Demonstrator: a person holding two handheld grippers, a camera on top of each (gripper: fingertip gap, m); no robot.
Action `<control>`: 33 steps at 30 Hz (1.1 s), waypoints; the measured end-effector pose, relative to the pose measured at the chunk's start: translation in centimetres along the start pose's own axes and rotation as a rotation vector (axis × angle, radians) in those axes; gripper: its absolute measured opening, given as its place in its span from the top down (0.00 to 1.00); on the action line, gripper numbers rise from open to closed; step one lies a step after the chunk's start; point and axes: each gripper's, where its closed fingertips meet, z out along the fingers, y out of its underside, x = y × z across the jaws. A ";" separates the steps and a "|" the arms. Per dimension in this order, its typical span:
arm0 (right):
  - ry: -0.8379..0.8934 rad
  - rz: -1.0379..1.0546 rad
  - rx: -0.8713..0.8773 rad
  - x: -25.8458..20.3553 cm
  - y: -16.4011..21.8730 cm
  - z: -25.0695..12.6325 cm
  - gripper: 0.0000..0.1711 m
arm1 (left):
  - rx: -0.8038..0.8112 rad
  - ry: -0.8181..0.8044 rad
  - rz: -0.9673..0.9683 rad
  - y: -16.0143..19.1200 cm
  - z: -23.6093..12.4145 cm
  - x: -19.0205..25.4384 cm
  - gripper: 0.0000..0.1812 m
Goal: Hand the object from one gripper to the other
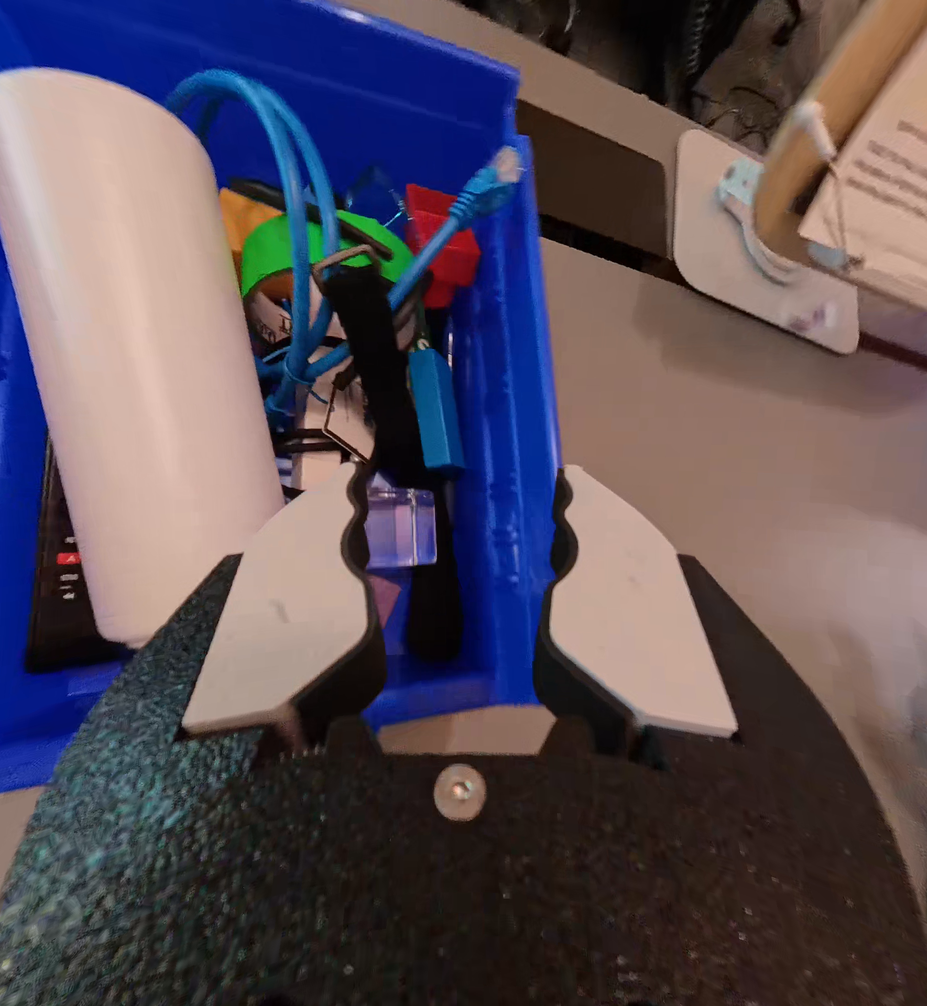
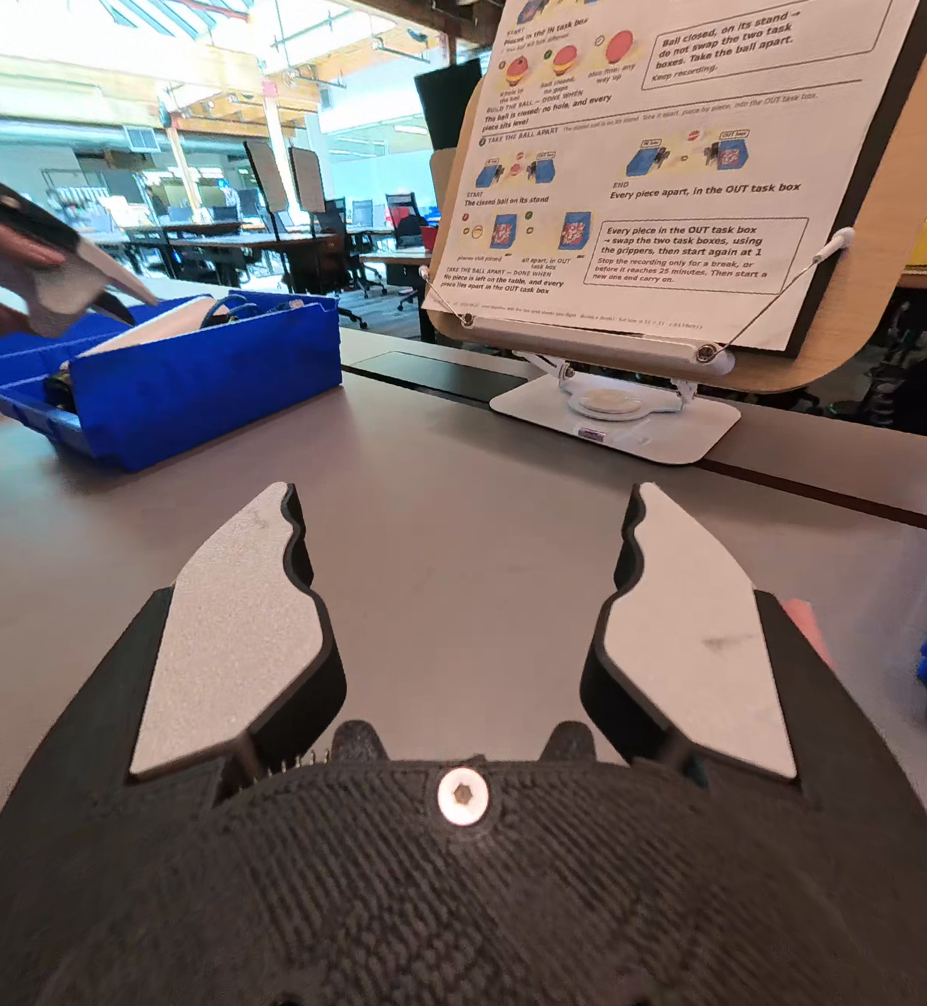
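- Your left gripper hangs with its jaws apart and empty, over the near right corner of the blue bin.
- Just beyond its fingertips sits a clear block — likely hard, slick and light; pinch its flat faces squarely.
- Farther in lie a blue cable, green tape roll and white cylinder.
- Your right gripper is spread wide and empty above the bare table.
- Which object you mean to pass is not yet clear.

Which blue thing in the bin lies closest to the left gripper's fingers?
The short blue block-shaped plug lies closest to the left gripper, standing just past its fingers beside the black strap. The blue cable loops farther back.
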 end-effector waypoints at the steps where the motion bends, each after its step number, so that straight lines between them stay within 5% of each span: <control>1: -0.005 0.012 0.007 0.0 0.0 -0.1 0.36 | -0.020 -0.005 -0.043 -0.4 0.8 -0.5 0.64; 20: 0.014 -0.035 -0.013 0.1 0.3 -0.3 0.39 | -0.092 -0.210 -0.271 -0.5 7.8 -3.7 0.78; 25: 0.005 -0.021 -0.011 0.0 0.3 -0.3 0.40 | -0.058 -0.236 -0.219 -0.7 8.1 -4.0 0.87; 33: 0.016 -0.018 -0.033 0.5 0.9 -0.2 0.41 | -0.002 -0.177 -0.149 -1.7 5.9 -3.7 0.88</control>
